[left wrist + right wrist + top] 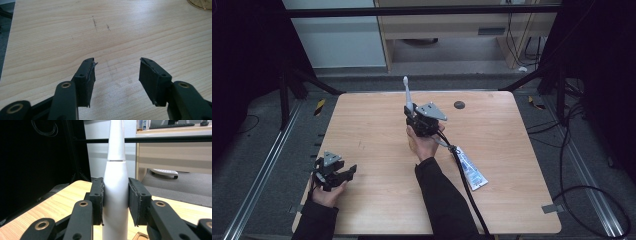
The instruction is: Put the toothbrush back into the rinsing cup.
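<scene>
wooden table [377, 125], toothpaste tube [472, 172] lying right of centre, small dark disc [459, 105] near far edge

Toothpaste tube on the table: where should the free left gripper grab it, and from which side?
Grip the toothpaste tube across its flat mid-body, coming straight down from above. It lies flat on the table, angled with one end toward the near right corner, so turn the jaws crosswise to its length. The cable from the right gripper runs along its left edge; approach from the right. The left gripper is open.
</scene>
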The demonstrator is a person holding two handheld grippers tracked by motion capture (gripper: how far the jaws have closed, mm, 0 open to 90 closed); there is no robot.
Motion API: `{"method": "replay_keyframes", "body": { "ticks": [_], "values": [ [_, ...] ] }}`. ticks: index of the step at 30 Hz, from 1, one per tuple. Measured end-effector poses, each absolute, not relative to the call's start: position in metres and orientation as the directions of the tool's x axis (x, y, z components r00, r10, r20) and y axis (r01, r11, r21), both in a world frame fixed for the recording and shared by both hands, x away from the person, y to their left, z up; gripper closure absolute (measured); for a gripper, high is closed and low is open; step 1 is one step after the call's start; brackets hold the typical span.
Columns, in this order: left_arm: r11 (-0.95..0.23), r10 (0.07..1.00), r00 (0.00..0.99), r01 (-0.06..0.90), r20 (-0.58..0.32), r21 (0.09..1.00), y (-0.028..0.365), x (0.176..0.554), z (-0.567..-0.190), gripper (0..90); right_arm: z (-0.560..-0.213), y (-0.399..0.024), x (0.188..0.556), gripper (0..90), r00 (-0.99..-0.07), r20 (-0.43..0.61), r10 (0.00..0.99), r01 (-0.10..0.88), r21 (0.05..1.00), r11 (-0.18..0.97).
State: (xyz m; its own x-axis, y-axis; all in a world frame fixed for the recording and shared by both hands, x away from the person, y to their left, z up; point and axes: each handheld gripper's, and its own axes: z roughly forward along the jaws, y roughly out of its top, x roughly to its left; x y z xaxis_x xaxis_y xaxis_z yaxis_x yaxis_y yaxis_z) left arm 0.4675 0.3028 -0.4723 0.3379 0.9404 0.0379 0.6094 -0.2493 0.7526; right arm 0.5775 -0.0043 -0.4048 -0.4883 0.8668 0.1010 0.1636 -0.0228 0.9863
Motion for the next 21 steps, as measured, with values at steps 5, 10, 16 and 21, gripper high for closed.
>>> {"method": "replay_keyframes", "body": {
  "ticks": [5, 10, 16, 21],
  "values": [
    [-0.25, 0.94, 0.339, 0.609, 0.039, 0.753, 0.303, 0.467, -0.472, 45.9, -0.41, -0.003, 0.577, 67.2, -0.489, 0.094, 0.867, 0.169, 0.985, -0.011],
    [-0.251, 0.94, 0.34, 0.609, 0.038, 0.752, 0.303, 0.467, -0.472, 45.9, -0.417, -0.004, 0.576, 67.2, -0.48, 0.097, 0.872, 0.178, 0.984, -0.011],
    [-0.252, 0.94, 0.34, 0.609, 0.04, 0.752, 0.302, 0.467, -0.472, 45.9, -0.423, -0.003, 0.576, 67.2, -0.478, 0.098, 0.873, 0.196, 0.981, -0.003],
    [-0.253, 0.939, 0.34, 0.609, 0.04, 0.751, 0.302, 0.467, -0.472, 45.9, -0.428, -0.002, 0.574, 67.2, -0.474, 0.098, 0.875, 0.205, 0.979, 0.002]
  ]
}}
